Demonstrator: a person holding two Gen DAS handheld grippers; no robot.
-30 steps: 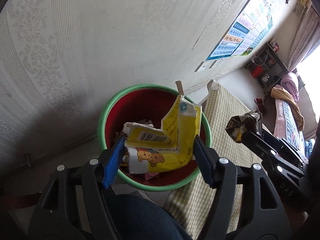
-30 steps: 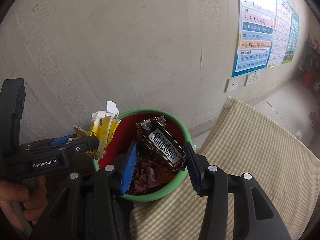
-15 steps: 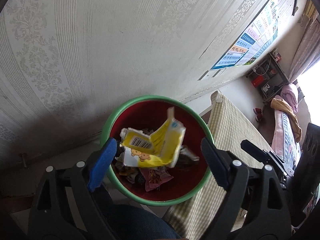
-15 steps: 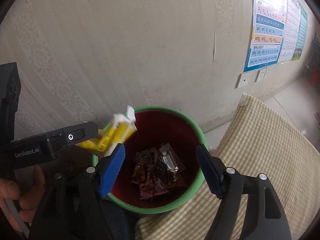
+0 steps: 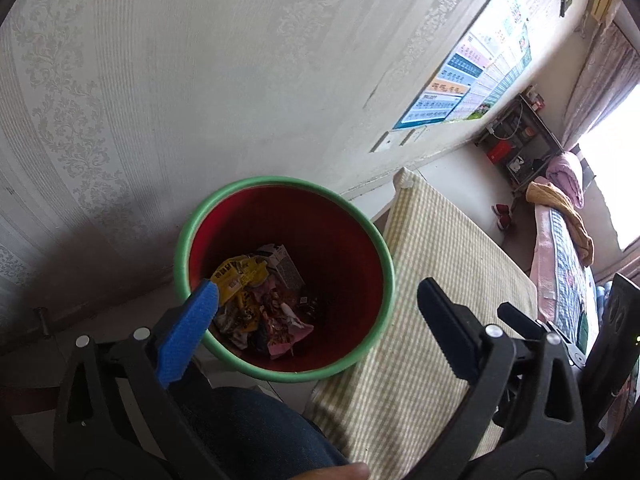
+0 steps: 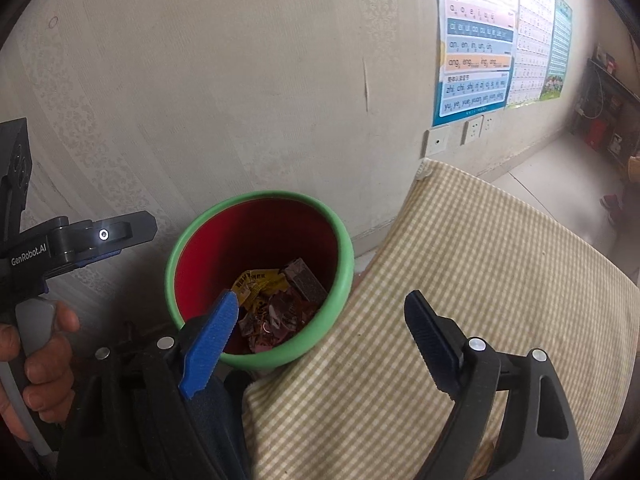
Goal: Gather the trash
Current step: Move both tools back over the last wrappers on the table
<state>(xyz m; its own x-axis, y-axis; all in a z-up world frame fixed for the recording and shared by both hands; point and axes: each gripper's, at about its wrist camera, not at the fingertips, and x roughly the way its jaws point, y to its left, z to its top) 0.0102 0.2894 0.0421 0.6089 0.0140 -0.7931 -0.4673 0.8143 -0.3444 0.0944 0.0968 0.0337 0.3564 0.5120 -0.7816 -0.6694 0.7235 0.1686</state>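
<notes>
While both hang over the bin (image 5: pixel 384 256), the left gripper (image 5: pixel 316 312) and right gripper (image 6: pixel 320 320) gape wide with nothing held. Yellow wrapper (image 5: pixel 238 274) and other trash (image 6: pixel 280 312) lie at the bin's bottom, beside the checked tabletop (image 6: pixel 480 280).

The blue pad of the left gripper (image 5: pixel 316 300) covers the near-left edge of the crumpled wrappers (image 5: pixel 264 308) lying in the green-rimmed red plastic bin (image 5: pixel 372 232), below and between the jaws. Print on the yellow wrapper (image 5: pixel 238 274) is too small to read. In the right wrist view, the right gripper (image 6: pixel 320 322) hides the same corner of the pile. The yellow-checked cloth (image 6: pixel 460 280), under the right-hand jaw, runs off the bottom edge.
</notes>
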